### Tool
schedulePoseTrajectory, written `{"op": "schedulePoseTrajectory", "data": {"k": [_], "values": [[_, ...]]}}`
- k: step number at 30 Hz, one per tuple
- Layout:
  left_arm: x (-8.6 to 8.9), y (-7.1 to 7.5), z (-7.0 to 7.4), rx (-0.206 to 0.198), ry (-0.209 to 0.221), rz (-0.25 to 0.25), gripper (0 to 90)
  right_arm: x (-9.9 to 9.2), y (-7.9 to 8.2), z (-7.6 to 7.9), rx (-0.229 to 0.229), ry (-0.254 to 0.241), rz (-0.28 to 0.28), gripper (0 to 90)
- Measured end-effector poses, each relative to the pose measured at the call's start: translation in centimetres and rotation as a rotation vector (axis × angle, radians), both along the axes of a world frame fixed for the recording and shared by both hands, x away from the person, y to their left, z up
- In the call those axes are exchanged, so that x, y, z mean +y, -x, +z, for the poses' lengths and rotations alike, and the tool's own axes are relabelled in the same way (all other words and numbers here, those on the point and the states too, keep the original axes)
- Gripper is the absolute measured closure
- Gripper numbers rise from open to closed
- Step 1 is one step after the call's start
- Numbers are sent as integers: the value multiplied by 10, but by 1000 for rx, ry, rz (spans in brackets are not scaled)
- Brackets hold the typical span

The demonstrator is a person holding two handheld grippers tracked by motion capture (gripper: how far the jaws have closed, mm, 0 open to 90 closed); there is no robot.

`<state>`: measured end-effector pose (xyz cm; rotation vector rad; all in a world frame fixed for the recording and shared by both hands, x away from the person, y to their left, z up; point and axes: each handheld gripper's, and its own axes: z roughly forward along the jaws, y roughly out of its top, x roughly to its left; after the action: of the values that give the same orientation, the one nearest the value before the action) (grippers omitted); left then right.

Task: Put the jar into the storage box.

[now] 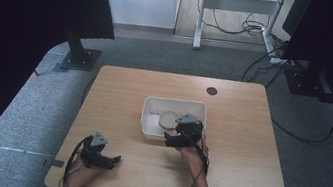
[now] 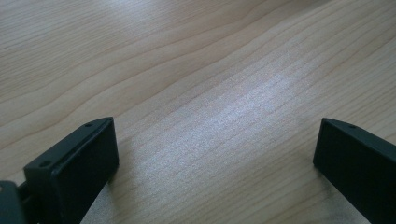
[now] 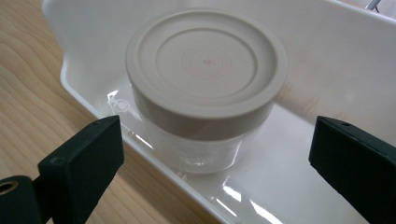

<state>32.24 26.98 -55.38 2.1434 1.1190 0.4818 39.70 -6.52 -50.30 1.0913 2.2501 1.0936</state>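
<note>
A clear jar with a beige screw lid (image 3: pixel 205 65) stands upright inside a white plastic bin (image 3: pixel 327 42). In the high view the jar (image 1: pixel 168 119) sits mid-bin (image 1: pixel 176 101) at the table's centre. My right gripper (image 3: pixel 217 123) is open, its jaws spread wider than the jar and held just short of it, above the bin's near wall; from above, the right gripper (image 1: pixel 180 130) hovers at the bin's front right. My left gripper (image 1: pixel 111 159) lies low near the front left of the table, and its own view shows the left gripper (image 2: pixel 217 126) open over bare wood.
The wooden table (image 1: pixel 239 135) has a round cable hole (image 1: pixel 212 91) at the back. Dark stands and cables lie on the grey carpet around it, with a white frame (image 1: pixel 237 3) beyond.
</note>
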Motion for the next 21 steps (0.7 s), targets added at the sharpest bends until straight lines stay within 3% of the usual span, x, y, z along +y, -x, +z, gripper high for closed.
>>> {"op": "schedulePoseTrajectory", "data": {"k": [21], "values": [[-1,1,0,1,2,7,0,-17,22,9,-11,0,70,28]]}}
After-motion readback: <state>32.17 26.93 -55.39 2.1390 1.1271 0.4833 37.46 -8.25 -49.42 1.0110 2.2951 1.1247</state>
